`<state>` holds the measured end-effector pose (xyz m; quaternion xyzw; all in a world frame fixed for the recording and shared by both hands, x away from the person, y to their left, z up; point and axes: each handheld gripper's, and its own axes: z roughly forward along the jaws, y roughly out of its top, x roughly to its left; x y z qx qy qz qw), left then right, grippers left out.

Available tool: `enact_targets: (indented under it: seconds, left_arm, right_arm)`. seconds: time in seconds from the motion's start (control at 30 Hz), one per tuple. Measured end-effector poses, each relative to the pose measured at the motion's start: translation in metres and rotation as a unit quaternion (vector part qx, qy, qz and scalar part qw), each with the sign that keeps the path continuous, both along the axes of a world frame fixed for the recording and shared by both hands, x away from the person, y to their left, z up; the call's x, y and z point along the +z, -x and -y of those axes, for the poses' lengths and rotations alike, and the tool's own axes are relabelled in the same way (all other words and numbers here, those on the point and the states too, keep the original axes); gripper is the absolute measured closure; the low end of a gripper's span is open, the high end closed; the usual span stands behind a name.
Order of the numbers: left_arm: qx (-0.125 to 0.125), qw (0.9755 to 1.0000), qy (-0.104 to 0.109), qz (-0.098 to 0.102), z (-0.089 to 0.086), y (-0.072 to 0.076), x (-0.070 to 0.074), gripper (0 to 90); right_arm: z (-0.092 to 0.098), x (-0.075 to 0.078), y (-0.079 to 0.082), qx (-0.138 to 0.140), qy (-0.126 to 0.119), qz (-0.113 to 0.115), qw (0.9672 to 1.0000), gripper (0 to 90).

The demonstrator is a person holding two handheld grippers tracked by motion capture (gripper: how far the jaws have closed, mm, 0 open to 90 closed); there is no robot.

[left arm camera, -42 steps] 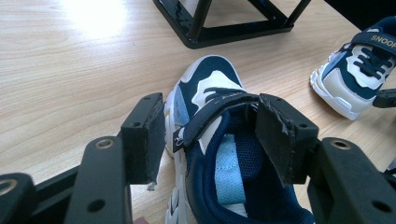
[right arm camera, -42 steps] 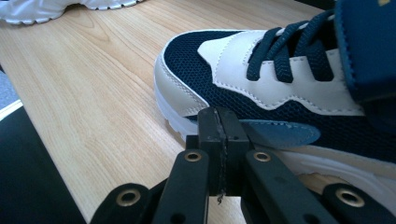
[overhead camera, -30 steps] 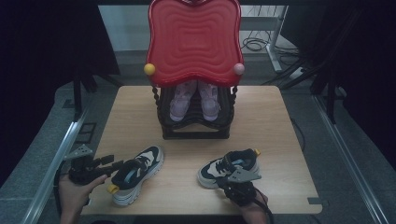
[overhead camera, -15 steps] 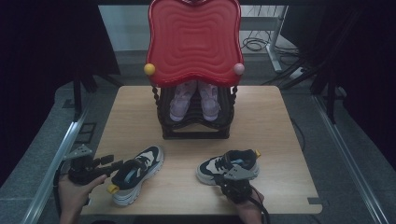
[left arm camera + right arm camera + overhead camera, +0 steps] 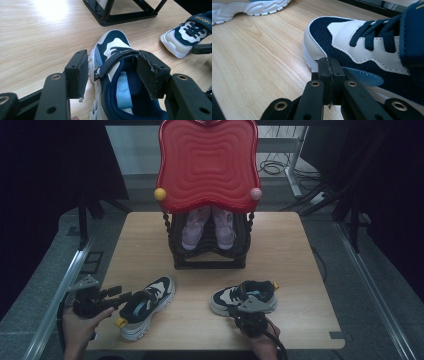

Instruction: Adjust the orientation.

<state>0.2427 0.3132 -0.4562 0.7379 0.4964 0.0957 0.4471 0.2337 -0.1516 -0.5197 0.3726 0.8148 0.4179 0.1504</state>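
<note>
Gaping wide at the table's (image 5: 300,270) near-left edge, the left gripper (image 5: 120,298), jaws straddling the heel collar of the left sneaker (image 5: 145,307), pads apparently not pressing. Pressing jaws flat together on nothing, the right gripper (image 5: 328,65), tips right against the right sneaker (image 5: 244,297) lying near front centre. Showing the strap's SNOOPY lettering in the left gripper view; showing the red-topped black rack (image 5: 207,257) with pink shoes (image 5: 208,227) in the high view.

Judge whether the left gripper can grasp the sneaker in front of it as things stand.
Probably yes: the left gripper is open, its jaws straddling the collar and strap of the left sneaker, one outside and one inside, with nothing in between.
</note>
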Motion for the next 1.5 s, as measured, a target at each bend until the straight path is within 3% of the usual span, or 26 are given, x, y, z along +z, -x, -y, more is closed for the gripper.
enact_targets:
  seconds: [0.33,0.6,0.8,1.07,1.2,1.33,1.5]
  left_arm:
    - [0.001,1.0000,0.000,0.001,-0.001,0.000,0.000,42.8]
    - [0.002,1.0000,0.000,0.001,-0.001,0.000,0.000,42.8]
    - [0.002,1.0000,0.000,0.001,-0.001,0.000,0.000,42.9]
    - [0.002,1.0000,0.001,0.002,-0.002,0.000,0.001,42.8]
    - [0.001,1.0000,0.000,0.001,-0.001,0.000,0.000,42.8]
    - [0.001,1.0000,0.000,0.001,-0.001,0.000,0.000,42.8]
    - [0.003,1.0000,0.001,0.001,-0.004,0.000,0.001,42.8]
  right_arm:
    - [0.015,0.019,0.011,0.006,-0.029,0.015,0.9995,90.0]
    - [0.036,0.043,0.007,-0.006,-0.057,0.034,0.9978,90.0]
    - [0.042,0.047,0.005,-0.003,-0.068,0.032,0.9972,90.0]
    - [0.016,0.032,0.010,0.043,-0.047,0.007,0.9979,90.0]
    - [-0.002,0.019,0.009,0.058,-0.023,-0.005,0.9980,90.0]
    - [-0.018,0.011,0.003,0.065,0.001,-0.011,0.9978,90.0]
    - [-0.027,0.004,-0.006,0.052,0.027,-0.008,0.9983,90.0]
